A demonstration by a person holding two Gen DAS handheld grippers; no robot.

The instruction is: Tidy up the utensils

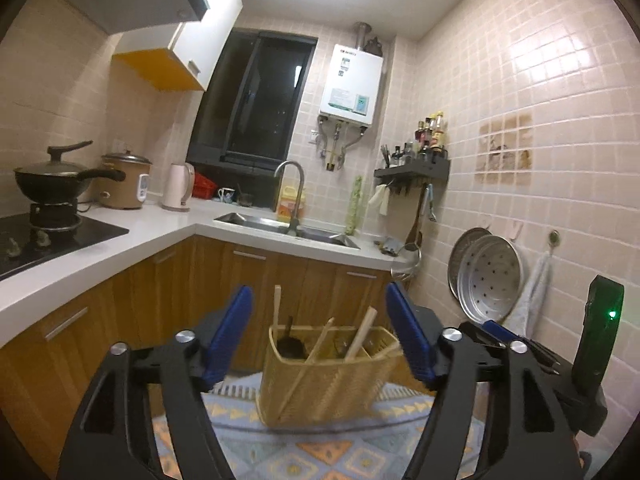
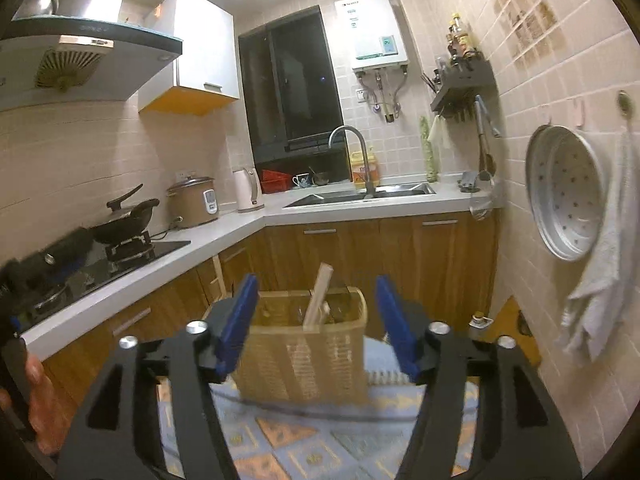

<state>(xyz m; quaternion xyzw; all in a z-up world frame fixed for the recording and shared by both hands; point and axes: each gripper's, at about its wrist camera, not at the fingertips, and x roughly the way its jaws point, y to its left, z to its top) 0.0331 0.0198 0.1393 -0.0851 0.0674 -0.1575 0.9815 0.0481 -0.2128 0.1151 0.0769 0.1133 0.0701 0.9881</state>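
Observation:
A woven basket stands on a patterned cloth and holds wooden chopsticks, a tall wooden handle and a dark spoon. My left gripper is open, its blue pads wide on either side of the basket and not touching it. In the right wrist view the same basket shows wooden sticks rising from it. My right gripper is also open, with the basket just beyond its pads and nothing gripped.
An L-shaped white counter carries a stove with a wok, a rice cooker, a kettle and a sink. Steamer trays and a towel hang on the right wall. A hand shows at the left edge.

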